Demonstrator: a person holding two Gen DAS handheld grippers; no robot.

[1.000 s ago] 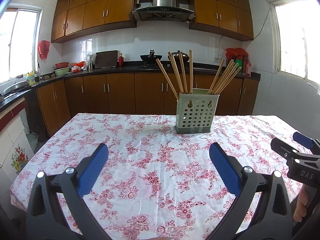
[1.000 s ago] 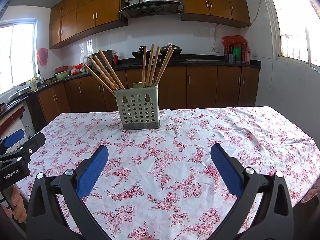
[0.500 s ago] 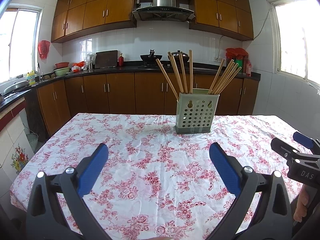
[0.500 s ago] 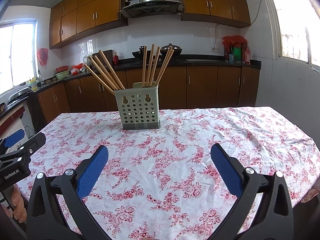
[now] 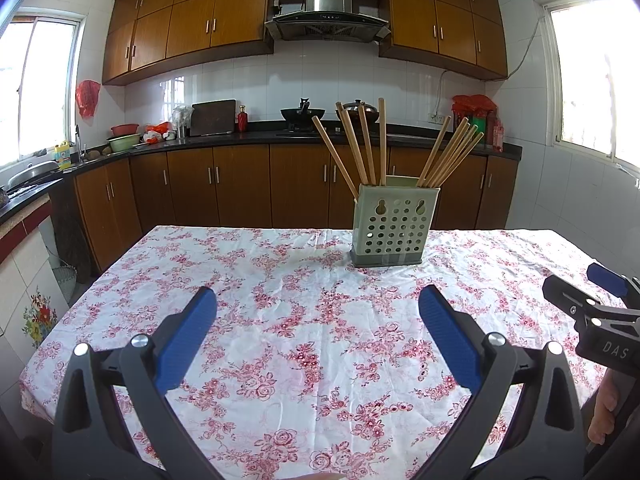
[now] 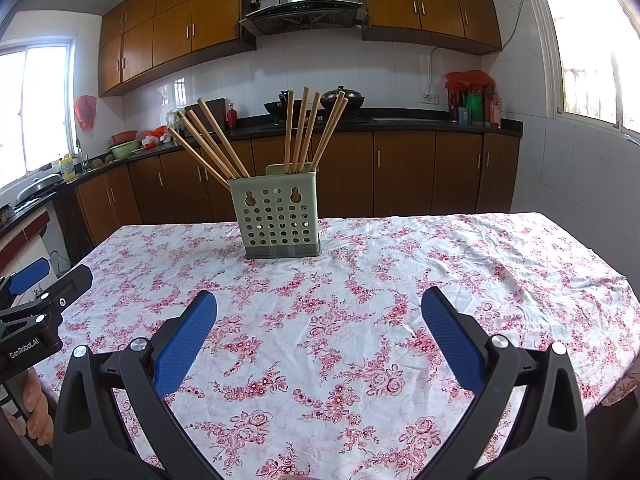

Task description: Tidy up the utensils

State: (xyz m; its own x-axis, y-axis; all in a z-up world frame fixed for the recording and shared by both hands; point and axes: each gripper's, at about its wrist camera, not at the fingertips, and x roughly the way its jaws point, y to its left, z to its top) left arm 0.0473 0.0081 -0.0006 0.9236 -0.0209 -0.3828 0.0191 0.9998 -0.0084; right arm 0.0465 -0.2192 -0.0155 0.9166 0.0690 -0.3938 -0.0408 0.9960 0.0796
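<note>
A pale green perforated utensil holder (image 5: 392, 225) (image 6: 279, 218) stands upright on the far half of the flowered tablecloth (image 5: 304, 320) (image 6: 360, 300). Several wooden chopsticks (image 5: 360, 146) (image 6: 298, 130) stick out of it in two bunches, one leaning left, one leaning right. My left gripper (image 5: 318, 306) is open, well short of the holder, with nothing between its blue pads (image 5: 188, 340). My right gripper (image 6: 319, 306) is open too and holds nothing. Each gripper shows at the edge of the other's view, the right gripper (image 5: 592, 304) and the left gripper (image 6: 44, 284).
The table's edges run close on the left (image 5: 36, 360) and on the right (image 6: 624, 320). Behind the table are wooden cabinets (image 5: 240, 188) under a dark counter (image 5: 224, 138) with pots and bottles. A person's hand (image 6: 36, 412) holds the left gripper's handle.
</note>
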